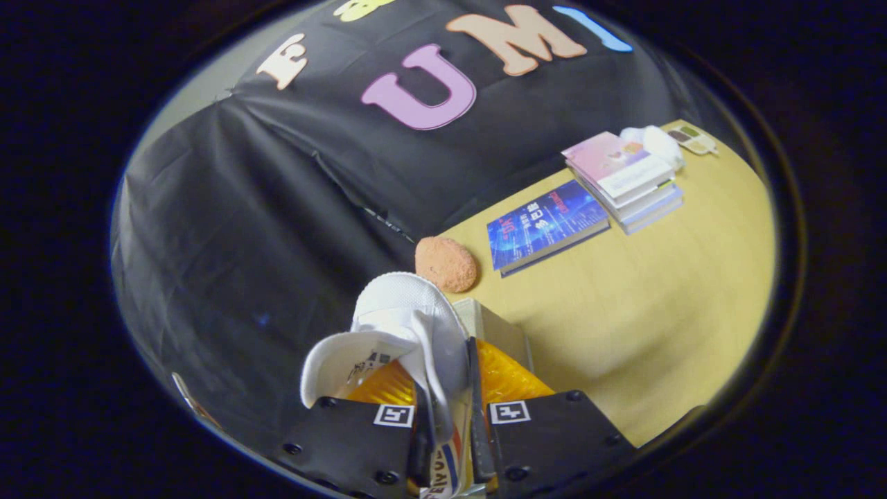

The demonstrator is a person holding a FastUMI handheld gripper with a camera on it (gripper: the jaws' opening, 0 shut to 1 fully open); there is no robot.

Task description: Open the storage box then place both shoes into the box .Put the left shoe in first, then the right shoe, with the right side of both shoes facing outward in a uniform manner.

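Table [644, 326]: pale wood, tilted in view, booth wall behind. On it, well beyond the fingers: a stack of books [624, 181], a blue book [547, 225], an orange-brown round pad [446, 264].

Shoe [405, 333]: white, lifted, held by its collar edge between the fingers, toe pointing away. The gripper [447, 430] is clenched on it.

Progress, judged: one shoe in carry; which shoe, cannot tell. A pale box edge [495, 329] sits just ahead; whether open, unclear. Placement still to do.
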